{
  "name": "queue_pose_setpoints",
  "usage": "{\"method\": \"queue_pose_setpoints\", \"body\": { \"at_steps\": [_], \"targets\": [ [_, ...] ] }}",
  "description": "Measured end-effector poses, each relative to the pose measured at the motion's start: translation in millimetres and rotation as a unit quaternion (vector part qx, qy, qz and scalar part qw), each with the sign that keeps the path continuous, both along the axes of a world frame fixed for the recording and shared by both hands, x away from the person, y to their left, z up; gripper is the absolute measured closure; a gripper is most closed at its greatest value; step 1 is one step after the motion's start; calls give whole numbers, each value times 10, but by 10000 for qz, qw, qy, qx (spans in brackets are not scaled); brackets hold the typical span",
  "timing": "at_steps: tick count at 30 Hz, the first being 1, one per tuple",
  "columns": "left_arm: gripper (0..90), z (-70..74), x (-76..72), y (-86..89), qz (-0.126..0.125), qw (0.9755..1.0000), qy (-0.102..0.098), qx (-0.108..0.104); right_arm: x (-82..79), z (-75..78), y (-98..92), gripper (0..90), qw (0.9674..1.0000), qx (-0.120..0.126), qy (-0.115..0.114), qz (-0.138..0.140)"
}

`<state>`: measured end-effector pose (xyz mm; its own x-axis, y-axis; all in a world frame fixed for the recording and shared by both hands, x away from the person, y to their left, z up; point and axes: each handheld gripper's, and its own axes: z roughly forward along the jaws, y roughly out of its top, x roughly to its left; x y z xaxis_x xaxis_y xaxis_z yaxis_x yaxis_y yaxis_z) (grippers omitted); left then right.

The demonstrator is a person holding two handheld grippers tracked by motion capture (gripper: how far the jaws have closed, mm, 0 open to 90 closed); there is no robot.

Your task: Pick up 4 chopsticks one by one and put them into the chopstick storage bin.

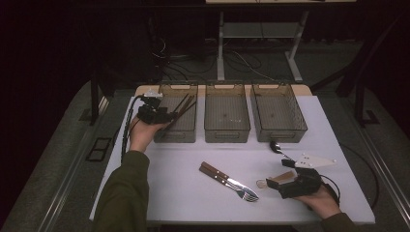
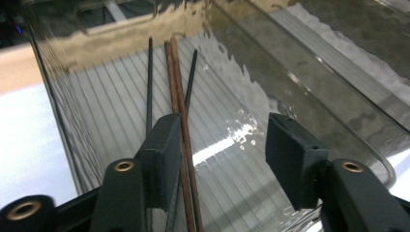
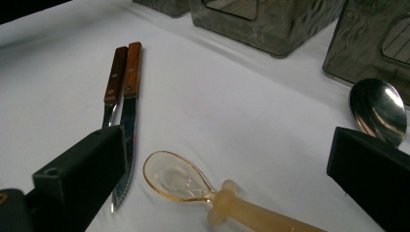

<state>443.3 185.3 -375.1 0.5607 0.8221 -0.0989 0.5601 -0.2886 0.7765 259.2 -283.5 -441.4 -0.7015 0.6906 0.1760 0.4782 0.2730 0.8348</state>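
Looking down from the high view, the left gripper (image 1: pixel 164 116) hangs over the near left corner of the left bin (image 1: pixel 178 130), and its jaws are too small and dark there to read; the chopsticks (image 1: pixel 184 105) show as thin slanting lines inside that bin, their number unclear. The middle bin (image 1: pixel 227 131) and the right bin (image 1: pixel 285 133) stand beside it on the white table (image 1: pixel 183 193). Nearer the person, a knife (image 1: pixel 223 180) and a fork (image 1: pixel 241 193) lie together, hard to separate at their tips, and the right gripper (image 1: pixel 275 182) rests low on the table with a pale spoon (image 1: pixel 263 183) at its jaws and a metal spoon (image 1: pixel 276 148) just beyond it. In the left gripper view the jaws stand apart with nothing pressed between them: two brown chopsticks (image 2: pixel 180 106) lie on the ribbed bin floor, running under the left pad, with two thin dark ones beside them; all their near ends are cut off at the bottom edge. In the right gripper view the jaws gape wide, empty, and the pale spoon (image 3: pixel 193 186) lies on the table between them untouched, its handle cut off below; here the knife (image 3: pixel 126 121) and the fork's wooden handle (image 3: pixel 115 75) are distinct, though the fork's tines sit hidden behind the left jaw, and the metal spoon's bowl (image 3: pixel 379 108) is partly covered by the right jaw.
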Motion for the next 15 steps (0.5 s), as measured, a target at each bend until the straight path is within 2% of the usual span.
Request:
{"method": "queue_pose_setpoints", "body": {
  "at_steps": [4, 7, 8, 9, 12, 14, 15],
  "targets": [
    [395, 66, -116, 11, -202, 9996, -172, -122, 1, 0, 0, 3, 10000, 1, -2, -6],
    [351, 99, -226, -17, -398, 9989, -194, -162, 11, -2, -9, 2, 10000, 22, 7, -25],
    [340, 111, -269, -28, -475, 9986, -204, -93, 12, -3, -11, 2, 10000, 26, 16, -27],
    [328, 114, -319, -53, -501, 9984, -246, -130, 14, -2, -12, 2, 10000, 36, 8, -20],
    [317, 132, -481, -93, -727, 9967, -348, -59, 16, 0, -10, 3, 10000, 25, 5, -16],
    [313, 133, -594, -123, -814, 9956, -449, -72, 10, 2, -7, 2, 10000, 19, -7, -16],
    [305, 127, -645, -141, -823, 9955, -443, -142, 9, 2, -6, 2, 10000, 12, -20, -2]
  ]
}}
